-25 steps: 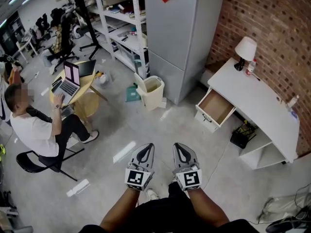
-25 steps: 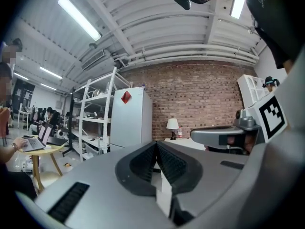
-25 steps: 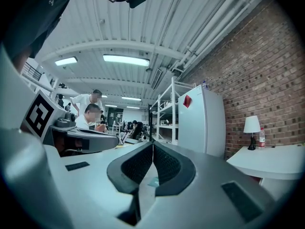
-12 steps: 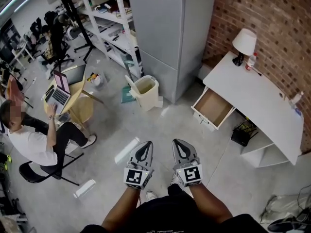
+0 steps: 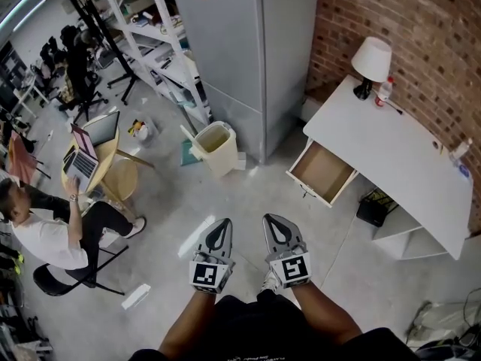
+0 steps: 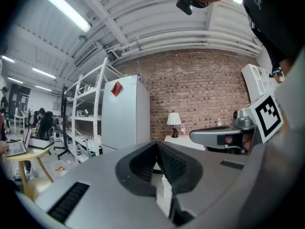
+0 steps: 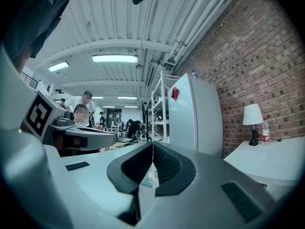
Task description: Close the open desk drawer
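I hold both tools out in front of me at about waist height, side by side and pointing level across the room. My left gripper has its fingers pressed fully together with nothing between them. My right gripper is the same: its fingers meet along a thin seam and carry nothing.

The desk drawer is ahead and to my right, well apart from both tools. It stands pulled far out from under the near end of the white tabletop, its bare brown inside open to view and apparently empty, its white front panel facing the open floor. A table lamp and a small bottle stand at the far end of the tabletop by the brick wall. A grey fridge and a cream waste bin are off to the left of the drawer, clear of the way to it.

As I judge it, nothing of the task itself is done yet: the drawer is wide open and untouched. What is left is to cover the floor between us, bring closed fingers against the front panel, and push it in until it sits flush under the tabletop.
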A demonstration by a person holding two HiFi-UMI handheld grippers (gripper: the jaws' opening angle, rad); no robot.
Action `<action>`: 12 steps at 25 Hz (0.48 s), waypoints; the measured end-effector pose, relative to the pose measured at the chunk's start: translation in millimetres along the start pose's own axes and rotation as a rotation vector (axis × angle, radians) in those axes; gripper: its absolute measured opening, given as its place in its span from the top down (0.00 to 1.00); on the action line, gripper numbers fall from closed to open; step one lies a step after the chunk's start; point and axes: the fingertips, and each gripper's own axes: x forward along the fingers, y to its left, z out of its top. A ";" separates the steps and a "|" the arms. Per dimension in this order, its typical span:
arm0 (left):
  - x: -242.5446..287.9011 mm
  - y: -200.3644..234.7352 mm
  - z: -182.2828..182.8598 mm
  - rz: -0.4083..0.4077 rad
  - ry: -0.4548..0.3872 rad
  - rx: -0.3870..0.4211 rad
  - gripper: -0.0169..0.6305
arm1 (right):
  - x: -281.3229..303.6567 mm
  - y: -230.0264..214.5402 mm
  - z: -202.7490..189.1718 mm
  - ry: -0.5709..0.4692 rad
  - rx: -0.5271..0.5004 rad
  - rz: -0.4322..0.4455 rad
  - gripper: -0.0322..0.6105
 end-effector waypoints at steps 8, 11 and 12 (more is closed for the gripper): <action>39.2 -4.4 -23.3 -0.079 0.055 0.020 0.96 | 9.1 -31.5 -13.8 0.006 0.024 -0.052 0.90; 58.6 -3.9 -28.6 -0.130 0.062 0.015 0.96 | 12.9 -43.5 -22.8 0.027 0.027 -0.096 0.90; 65.8 -4.7 -30.8 -0.149 0.063 0.012 0.96 | 15.1 -48.2 -26.2 0.035 0.025 -0.112 0.90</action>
